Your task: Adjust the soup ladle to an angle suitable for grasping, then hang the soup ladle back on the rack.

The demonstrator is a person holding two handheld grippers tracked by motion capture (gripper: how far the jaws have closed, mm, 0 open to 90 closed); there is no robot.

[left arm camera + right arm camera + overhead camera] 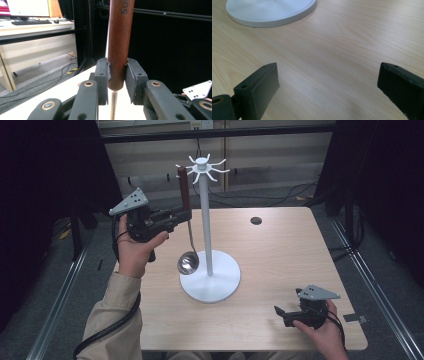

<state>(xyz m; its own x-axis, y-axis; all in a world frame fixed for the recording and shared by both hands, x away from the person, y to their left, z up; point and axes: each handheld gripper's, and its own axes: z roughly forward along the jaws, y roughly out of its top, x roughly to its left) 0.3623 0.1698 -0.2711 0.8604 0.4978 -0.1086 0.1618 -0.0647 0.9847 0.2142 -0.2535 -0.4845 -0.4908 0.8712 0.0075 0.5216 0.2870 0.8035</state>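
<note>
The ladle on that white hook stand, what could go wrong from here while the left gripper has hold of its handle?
1. The left gripper clamps only the bottom end of the ladle's wooden handle; it may slip out.
2. The ladle hangs close to the stand's pole, so a sideways tug could knock its bowl against the pole and rock the stand.
3. The right gripper, open and resting on the table, is not steadying the base.

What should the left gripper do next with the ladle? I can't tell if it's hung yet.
Probably open the jaws a little and back away. The ladle hangs upright from a hook of the stand, its bowl just above the base, while the left gripper has the brown handle between its pads. The right gripper rests open on the table.
</note>
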